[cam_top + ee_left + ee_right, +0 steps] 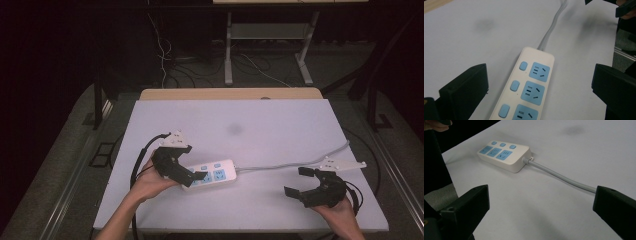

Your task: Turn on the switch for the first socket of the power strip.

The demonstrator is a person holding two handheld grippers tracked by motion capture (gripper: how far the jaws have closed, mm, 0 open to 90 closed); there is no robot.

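A white power strip (212, 173) with blue sockets and blue switches lies on the white table, left of centre near the front. Its grey cable (290, 163) runs right toward the table's right edge. My left gripper (192, 176) hovers open over the strip's near end; in the left gripper view the power strip (530, 82) lies between the wide-spread jaws. My right gripper (300, 181) is open near the front right, pointing left. In the right gripper view the power strip (504, 155) sits farther off and the cable (564, 177) passes toward the right jaw.
The white table top (240, 120) has a faint dark smudge (234, 129) near its middle. A wooden edge (230, 93) runs along the far side. Beyond it are table legs (229, 50) and loose wires on the floor (170, 60).
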